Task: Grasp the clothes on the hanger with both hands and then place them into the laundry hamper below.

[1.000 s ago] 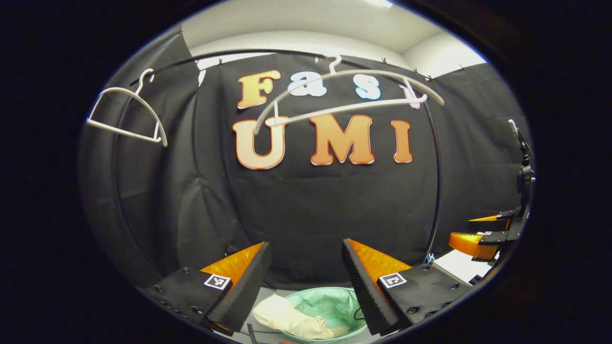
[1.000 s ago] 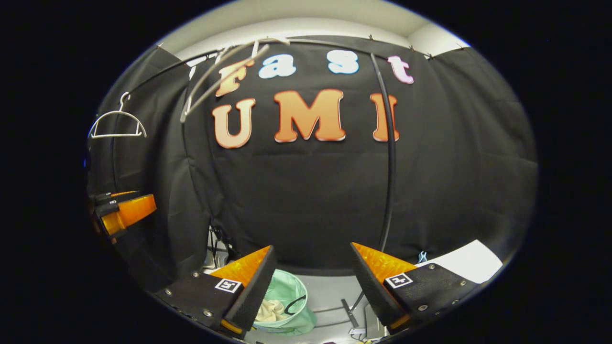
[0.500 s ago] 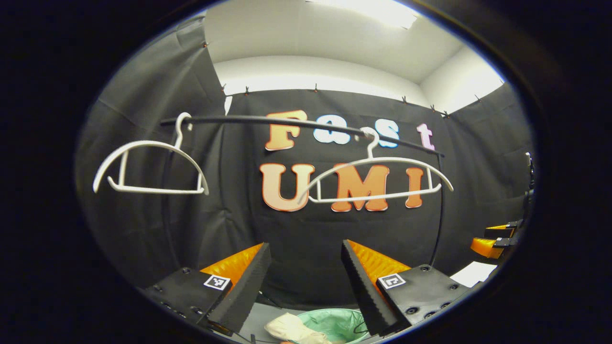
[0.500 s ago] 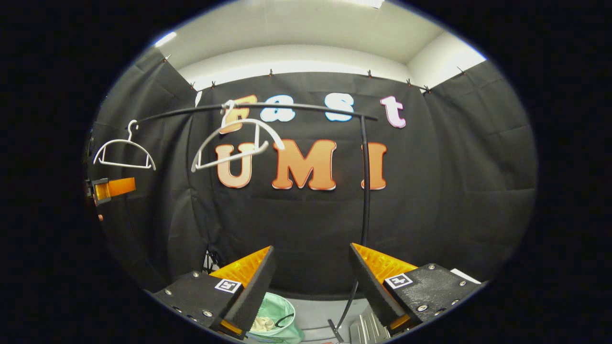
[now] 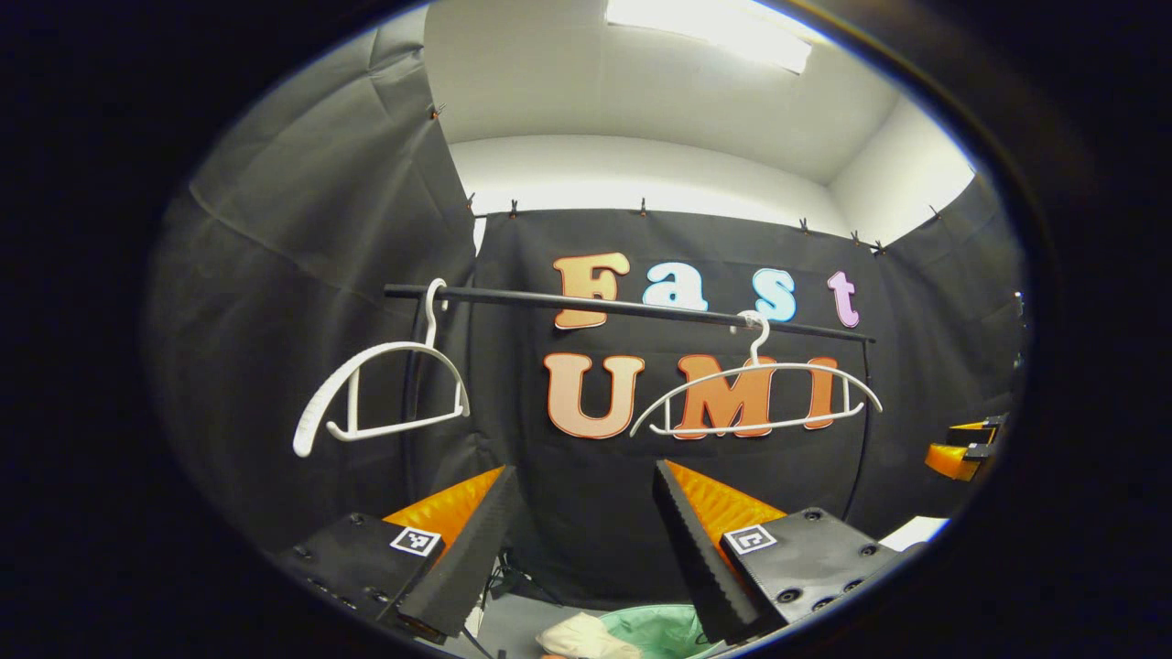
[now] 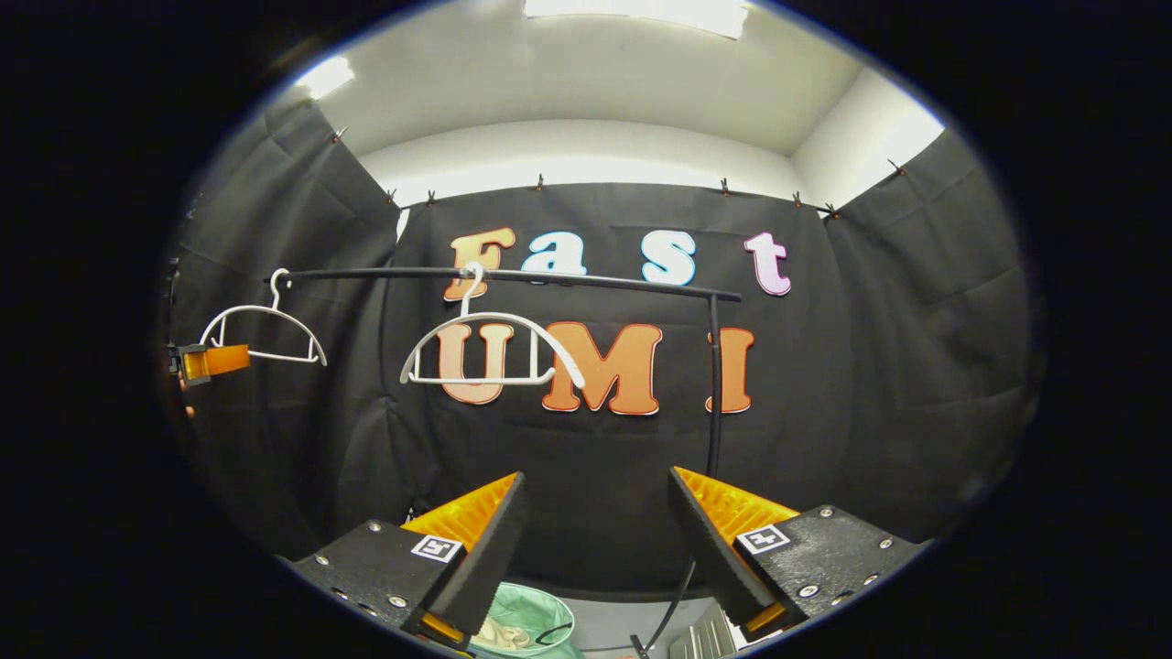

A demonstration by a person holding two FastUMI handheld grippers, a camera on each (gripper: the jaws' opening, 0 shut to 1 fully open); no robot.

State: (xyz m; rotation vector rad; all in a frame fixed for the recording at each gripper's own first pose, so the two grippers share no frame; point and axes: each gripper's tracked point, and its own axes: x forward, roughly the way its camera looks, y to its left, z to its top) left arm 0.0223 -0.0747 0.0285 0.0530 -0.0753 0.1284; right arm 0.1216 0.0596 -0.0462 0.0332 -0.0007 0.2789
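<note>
Below the rail (image 5: 632, 307), the cream garment (image 5: 586, 638) now lies in the green hamper (image 5: 655, 630). Both hangers (image 5: 755, 398) hang bare. I have raised my left gripper (image 5: 586, 540) and right gripper (image 6: 595, 545) away, both spread open and empty; the task looks done.

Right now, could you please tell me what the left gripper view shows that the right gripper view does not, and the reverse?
The left gripper view gives the right gripper at its right edge and a white sheet low on the right. The right gripper view gives the left gripper at its left edge, in front of the far hanger. Both share the black rail, that far hanger and the near hanger, both bare, and the green hamper with the cream clothes at it. Each view's own jaws stand open and empty.
</note>
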